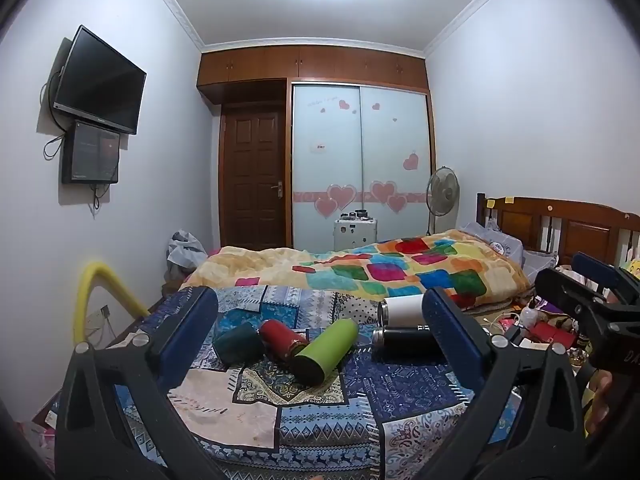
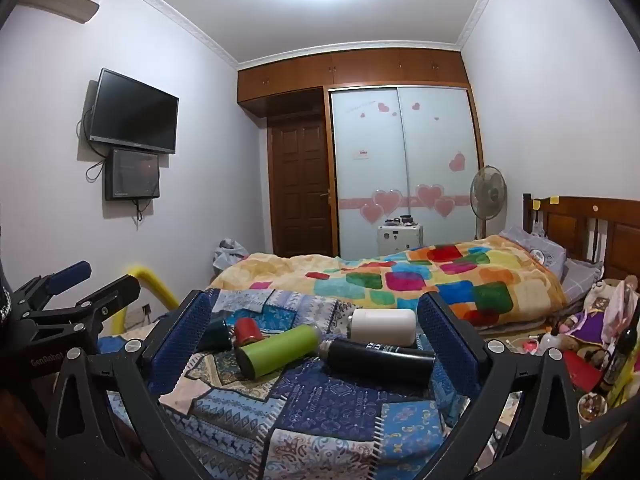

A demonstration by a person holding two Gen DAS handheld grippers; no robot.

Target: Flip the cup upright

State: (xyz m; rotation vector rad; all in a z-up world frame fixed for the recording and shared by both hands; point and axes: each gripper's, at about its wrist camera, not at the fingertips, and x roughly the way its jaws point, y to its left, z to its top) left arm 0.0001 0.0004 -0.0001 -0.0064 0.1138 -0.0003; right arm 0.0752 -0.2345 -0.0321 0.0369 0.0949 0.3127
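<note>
Patchwork-covered surface (image 1: 320,420) bearing five cups on their sides — dark green cup (image 1: 239,345), red cup (image 1: 282,338), lime cup (image 1: 326,350), white cup (image 1: 402,311), black cup (image 1: 404,345).

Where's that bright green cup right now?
The green cup lies on its side mid-quilt, between the red cup on its left and the black one on its right.

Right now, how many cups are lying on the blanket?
5, all on their sides: a dark teal cup farthest left, a red cup beside it, a green cup in the middle, a white cup behind, and a black cup in front.
</note>
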